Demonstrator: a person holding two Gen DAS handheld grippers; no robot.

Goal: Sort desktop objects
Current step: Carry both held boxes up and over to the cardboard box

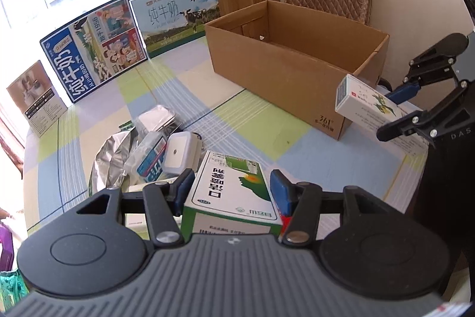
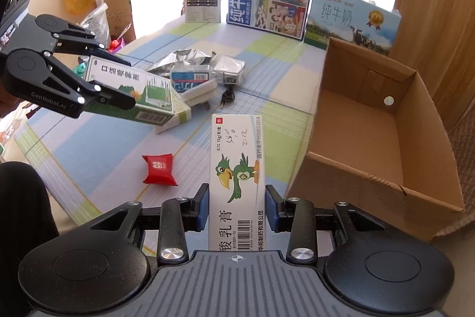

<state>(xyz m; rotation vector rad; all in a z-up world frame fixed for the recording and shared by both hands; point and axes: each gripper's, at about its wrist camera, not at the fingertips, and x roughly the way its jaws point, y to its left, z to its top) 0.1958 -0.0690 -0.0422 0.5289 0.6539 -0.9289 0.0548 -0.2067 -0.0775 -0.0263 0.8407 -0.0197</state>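
Right gripper [image 2: 236, 208] is gripping the white ointment carton [image 2: 236, 168] between its pads, long axis pointing forward along the fingers, with the cardboard box [image 2: 371, 121] lying just to its right. Left gripper [image 1: 230, 192] is clamping the green-and-white medicine box [image 1: 234, 183] farther left of the cardboard box, above the clutter pile [image 2: 202, 70]. The right gripper is judged nearer the cardboard box, which is showing a bare interior, nothing visible inside.

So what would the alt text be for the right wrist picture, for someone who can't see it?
The right hand-held gripper holds a white ointment box with a green cartoon bird above a checked tablecloth, beside an open cardboard box. To the left, the left hand-held gripper holds a green and white box.
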